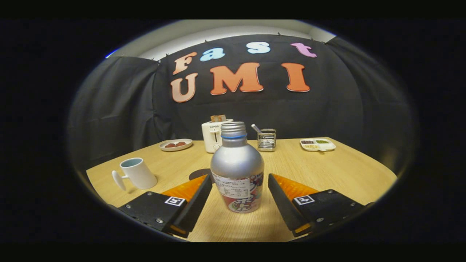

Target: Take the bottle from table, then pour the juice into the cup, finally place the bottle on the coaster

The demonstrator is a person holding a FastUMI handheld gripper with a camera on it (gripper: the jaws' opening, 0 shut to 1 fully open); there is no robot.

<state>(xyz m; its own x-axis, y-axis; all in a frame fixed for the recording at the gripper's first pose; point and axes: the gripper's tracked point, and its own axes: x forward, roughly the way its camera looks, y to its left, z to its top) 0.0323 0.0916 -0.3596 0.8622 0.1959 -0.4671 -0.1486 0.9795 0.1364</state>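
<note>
1. I see my gripper (pixel 238 182) spread wide, with a finger on either side of the bottle (pixel 237 169) and a clear gap between each finger and the bottle's sides, so nothing is grasped.
2. The bottle stands upright on the table (pixel 327 171), right between the fingers. It is silver with a screw cap on and a printed label around its lower half.
3. The cup (pixel 137 174) is white with a handle pointing away from the bottle. It sits on the table off to the left of my left finger, well apart from the bottle.
4. A dark round coaster (pixel 199 173) lies flat just behind my left finger, partly hidden by the finger and the bottle.
5. Farther back, near the wall, I can make out a white toaster (pixel 213 136) behind the bottle, a small wire holder (pixel 266 139) just to its right, a plate (pixel 176 145) with reddish food to the left, and a divided tray (pixel 318 144) to the right.
</note>
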